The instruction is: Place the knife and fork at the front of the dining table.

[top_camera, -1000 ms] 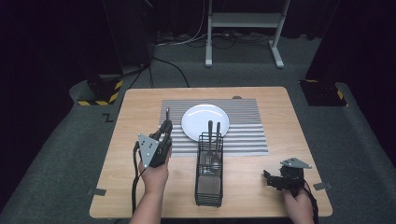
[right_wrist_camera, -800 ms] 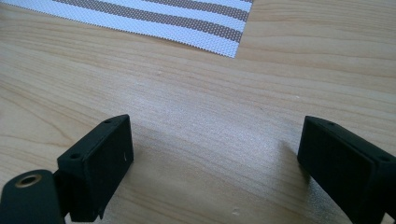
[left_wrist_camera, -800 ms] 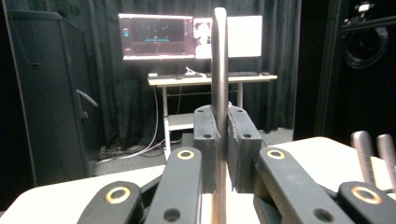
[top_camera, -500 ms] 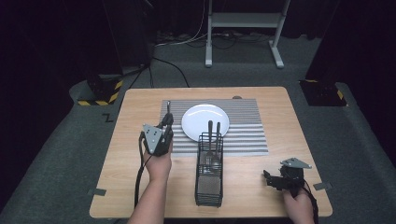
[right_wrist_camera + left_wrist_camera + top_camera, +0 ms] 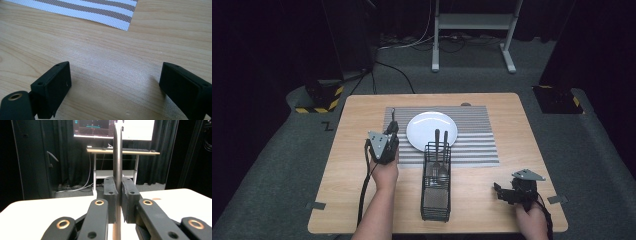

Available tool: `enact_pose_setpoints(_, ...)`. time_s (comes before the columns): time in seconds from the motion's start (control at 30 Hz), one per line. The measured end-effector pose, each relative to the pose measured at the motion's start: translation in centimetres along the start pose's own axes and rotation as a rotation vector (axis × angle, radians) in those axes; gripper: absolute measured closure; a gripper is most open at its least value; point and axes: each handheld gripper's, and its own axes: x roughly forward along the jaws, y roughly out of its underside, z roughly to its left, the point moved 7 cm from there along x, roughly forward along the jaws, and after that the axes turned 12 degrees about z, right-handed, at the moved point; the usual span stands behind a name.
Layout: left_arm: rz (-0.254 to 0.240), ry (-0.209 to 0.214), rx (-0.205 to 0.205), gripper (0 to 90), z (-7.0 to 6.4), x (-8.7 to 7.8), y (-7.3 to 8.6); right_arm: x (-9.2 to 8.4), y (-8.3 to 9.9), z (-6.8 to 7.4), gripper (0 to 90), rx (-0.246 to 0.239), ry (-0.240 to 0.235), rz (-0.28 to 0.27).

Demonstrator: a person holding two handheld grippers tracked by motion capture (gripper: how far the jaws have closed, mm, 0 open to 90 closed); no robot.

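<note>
My left gripper is shut on a thin dark metal utensil. It holds the utensil upright over the left edge of the striped placemat, and the far end runs out of the top of the left gripper view. A white plate lies on the mat just right of it. A black wire caddy stands in front of the plate with two dark utensil handles sticking up. My right gripper rests open, low over bare wood at the table's near right.
The wooden table has tape tabs at its near corners. A corner of the striped placemat lies ahead of the right gripper. Beyond the table are a desk frame and yellow-black floor blocks.
The left gripper has moved a little forward and up with the utensil, toward the placemat's left edge. The right gripper has stayed put.
</note>
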Motion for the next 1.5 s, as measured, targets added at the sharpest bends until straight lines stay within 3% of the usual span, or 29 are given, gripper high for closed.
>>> enact_pose_setpoints(0.33,0.006,-0.036,-0.017,83.2,0.6,0.3,0.5,0.0,0.0,0.0,10.2,-0.005,0.0,-0.002)
enact_pose_setpoints(0.4,0.015,-0.046,-0.005,83.1,0.9,0.2,0.7,0.0,0.0,0.0,10.2,-0.004,-0.001,-0.001)
enact_pose_setpoints(0.7,0.018,-0.021,-0.016,82.9,1.3,0.4,0.9,0.0,0.0,0.0,10.2,-0.008,-0.001,-0.001)
enact_pose_setpoints(0.9,0.051,-0.011,-0.016,82.9,1.4,1.9,0.8,0.0,0.0,0.0,10.2,-0.008,-0.002,-0.001)
enact_pose_setpoints(1.2,0.096,-0.008,-0.074,82.8,2.5,4.7,1.1,0.0,0.0,0.0,10.2,-0.009,-0.004,-0.001)
enact_pose_setpoints(1.5,0.175,-0.004,-0.078,82.8,2.6,8.1,2.1,0.0,0.0,0.0,10.2,-0.011,-0.007,-0.001)
